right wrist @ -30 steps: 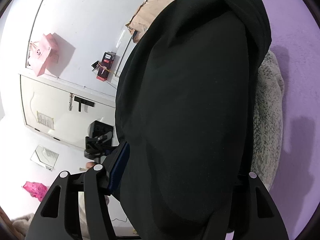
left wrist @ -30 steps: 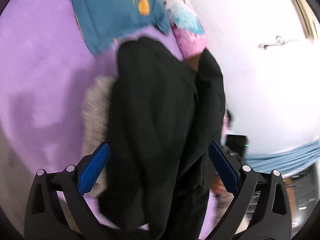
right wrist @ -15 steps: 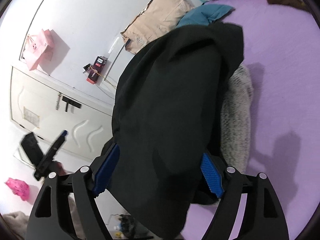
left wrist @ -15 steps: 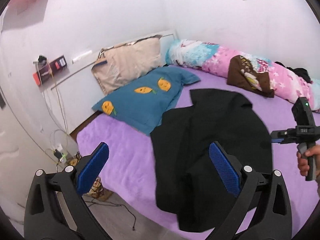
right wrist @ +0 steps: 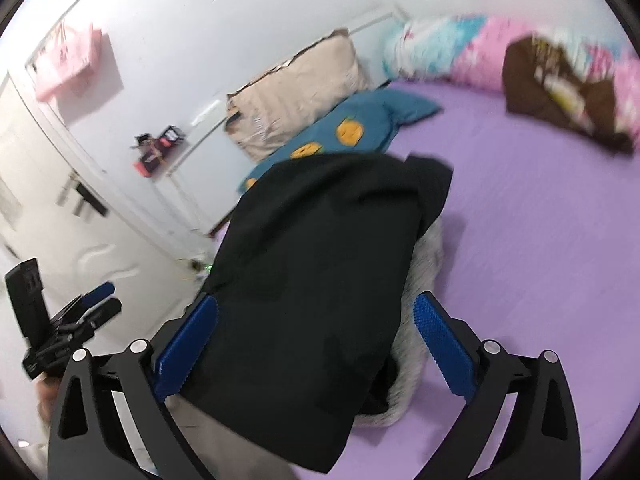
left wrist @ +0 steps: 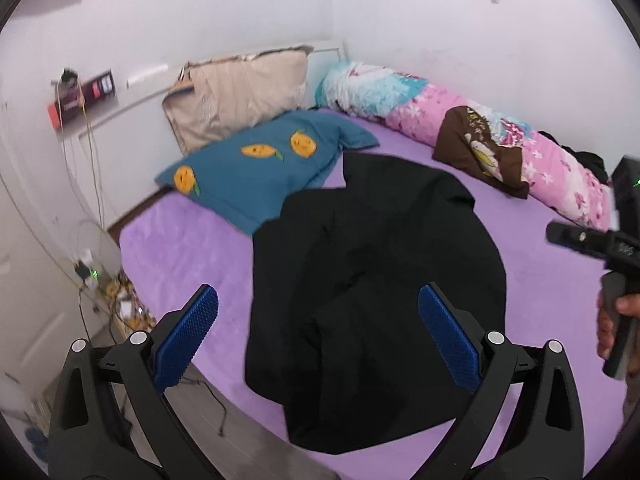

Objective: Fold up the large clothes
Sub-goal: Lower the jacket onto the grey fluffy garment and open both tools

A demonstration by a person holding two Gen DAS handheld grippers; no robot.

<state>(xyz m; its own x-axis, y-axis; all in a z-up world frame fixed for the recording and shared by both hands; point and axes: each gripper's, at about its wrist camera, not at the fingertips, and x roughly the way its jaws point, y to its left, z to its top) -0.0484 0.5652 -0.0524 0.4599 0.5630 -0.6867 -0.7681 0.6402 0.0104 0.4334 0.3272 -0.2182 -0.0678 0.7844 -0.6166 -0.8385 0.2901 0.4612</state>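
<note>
1. The black garment (left wrist: 376,280) lies in a rumpled heap on the purple bed (left wrist: 176,256), its near edge drooping over the bed's front edge.
2. Beyond the garment, toward the headboard, a teal pillow (left wrist: 256,168) with orange fruit faces lies flat; a beige pillow (left wrist: 240,96) leans on the wall behind it.
3. To the garment's far right a rolled pink-and-blue quilt (left wrist: 472,120) runs along the wall, with a brown printed cloth (left wrist: 476,148) draped over it.
4. The left gripper (left wrist: 318,332) hangs above the garment's near part – blue pads spread wide, nothing between them.
5. The right gripper (right wrist: 316,344) is over the garment too; its jaws are opening, and the cloth seen between them is not pinched.
6. From the right wrist view a grey fuzzy fabric (right wrist: 420,320) peeks out along the garment's right side – whether it is lining or a separate piece I cannot tell.
</note>
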